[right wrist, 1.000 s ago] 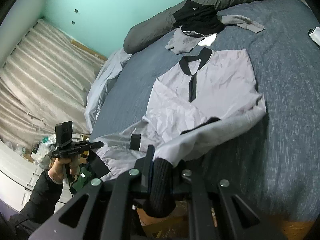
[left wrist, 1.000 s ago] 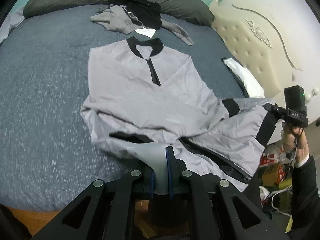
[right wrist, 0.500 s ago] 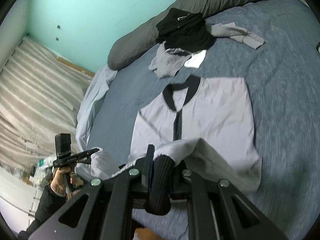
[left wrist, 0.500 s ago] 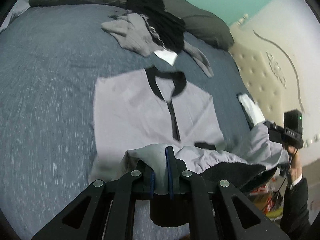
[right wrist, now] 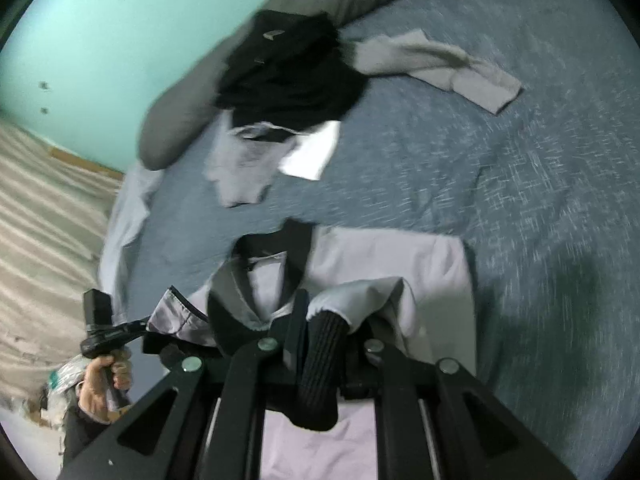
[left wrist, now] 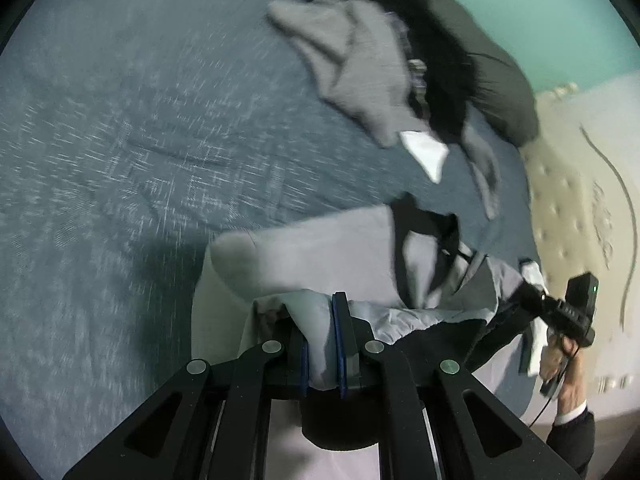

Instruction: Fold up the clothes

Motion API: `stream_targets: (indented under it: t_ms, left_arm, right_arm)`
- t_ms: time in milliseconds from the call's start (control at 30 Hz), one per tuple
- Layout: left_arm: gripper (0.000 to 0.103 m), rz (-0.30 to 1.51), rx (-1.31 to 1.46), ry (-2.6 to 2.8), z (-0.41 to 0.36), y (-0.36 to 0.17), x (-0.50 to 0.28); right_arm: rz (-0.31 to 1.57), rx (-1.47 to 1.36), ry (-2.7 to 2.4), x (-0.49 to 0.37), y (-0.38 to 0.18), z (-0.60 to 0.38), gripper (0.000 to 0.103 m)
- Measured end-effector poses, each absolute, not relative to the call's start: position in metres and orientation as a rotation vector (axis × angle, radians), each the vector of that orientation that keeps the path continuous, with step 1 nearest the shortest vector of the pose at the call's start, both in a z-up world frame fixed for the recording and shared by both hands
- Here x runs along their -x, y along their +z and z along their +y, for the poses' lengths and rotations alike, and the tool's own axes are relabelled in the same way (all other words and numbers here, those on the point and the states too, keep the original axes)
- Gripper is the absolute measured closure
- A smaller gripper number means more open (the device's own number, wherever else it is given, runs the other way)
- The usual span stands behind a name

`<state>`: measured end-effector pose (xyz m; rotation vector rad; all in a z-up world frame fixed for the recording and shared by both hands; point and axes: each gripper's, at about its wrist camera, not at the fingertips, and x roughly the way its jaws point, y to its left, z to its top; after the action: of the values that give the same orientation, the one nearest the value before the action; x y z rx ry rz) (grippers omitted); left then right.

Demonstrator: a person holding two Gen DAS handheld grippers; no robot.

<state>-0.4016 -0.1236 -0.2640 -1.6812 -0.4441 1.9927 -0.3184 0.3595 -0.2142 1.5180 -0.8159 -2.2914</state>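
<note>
So, taking the scene part by part:

Shirt: the grey shirt [left wrist: 320, 248] with black collar lies face-up on the bed [left wrist: 120, 140], collar end toward the pillow [right wrist: 180, 120]; its lower half is lifted and doubled over toward the collar.

Left tongs: the left tongs [left wrist: 322, 344] are closed on a bunch of grey cloth from the shirt's lower part, and the fabric stands up between the blue pads.

Right tongs: the right tongs [right wrist: 320, 344] are clamped on the black ribbed cuff [right wrist: 320, 364] of a sleeve, grey sleeve cloth bulging just past the tips.

Shirt against tongs: the flat chest and collar lie just ahead of both tongs, while the held edge hangs between the two as a loose fold (the pictures are blurred, so the exact edge is hard to trace).

Done: judging by the doubled cloth, the bottom-to-top fold is under way but not laid down.

Left: the held edge has yet to be set flat on the chest and released; any further folds are still to do.

Pile: a black garment [right wrist: 288, 76] and a grey garment [left wrist: 360, 76] lie crumpled near the pillow, apparently unfolded.
</note>
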Motion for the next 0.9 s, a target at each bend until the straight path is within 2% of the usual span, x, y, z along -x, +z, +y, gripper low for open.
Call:
stream_targets:
  t_ms: [267, 367, 433, 667, 767, 900]
  left_arm:
    - [0.087, -0.574, 1.734, 1.971, -0.117, -0.303, 0.432]
    - [0.077, -0.653, 1.696, 1.959, -0.123, -0.297, 0.431]
    - [0.068, -0.706, 1.659, 1.954, -0.129, -0.290, 0.429]
    - [0.057, -0.726, 1.537, 2.022, -0.145, -0.256, 0.416]
    - [0.057, -0.665, 1.491, 2.085, -0.149, -0.241, 0.414]
    - [0.057, -0.572, 1.483, 2.126, -0.147, -0.234, 0.413]
  right_arm:
    - [-0.866, -1.632, -2.268, 0.356, -0.270, 0.372, 0.091]
    - [-0.916, -1.660, -2.253, 0.358, -0.280, 0.378, 0.089]
    - [-0.944, -1.615, -2.252, 0.354, -0.274, 0.380, 0.086]
    - [-1.031, -1.469, -2.254, 0.342, -0.243, 0.385, 0.058]
    - [-1.076, -1.436, -2.258, 0.339, -0.231, 0.386, 0.054]
    - [-1.040, -1.408, -2.295, 0.337, -0.217, 0.383, 0.052]
